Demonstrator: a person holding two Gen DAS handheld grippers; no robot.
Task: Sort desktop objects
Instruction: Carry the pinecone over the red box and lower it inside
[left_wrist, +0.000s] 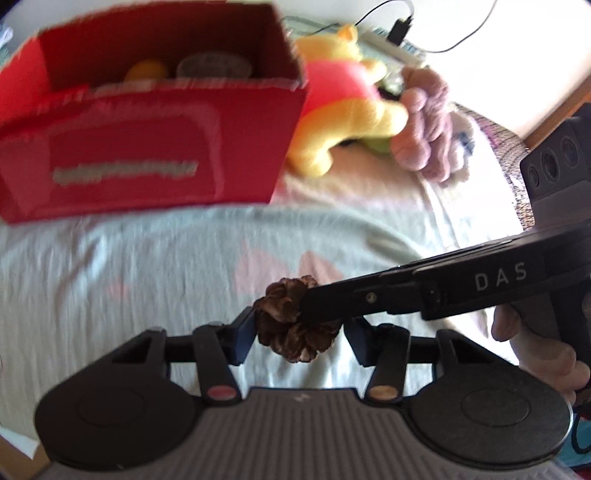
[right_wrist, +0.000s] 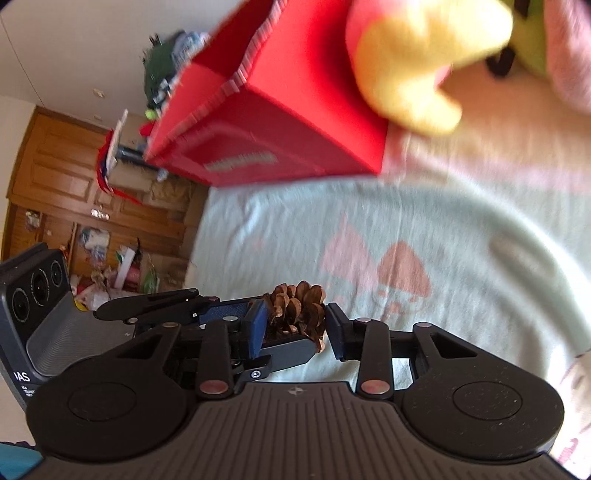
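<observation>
Brown pine cone (left_wrist: 291, 325), tip pointing up, gripped by both hand-held grippers (left_wrist: 299, 332) (right_wrist: 293, 325).

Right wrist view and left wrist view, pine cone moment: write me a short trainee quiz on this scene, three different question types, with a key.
1. True or false: the red box is empty.
2. What sits between the fingers of the right gripper? A) a pine cone B) a cable C) a plush toy
3. In a few words: what colours is the plush toy beside the box?

Key: 1 false, things lie inside; 2 A, the pine cone; 3 yellow with a red top.
</observation>
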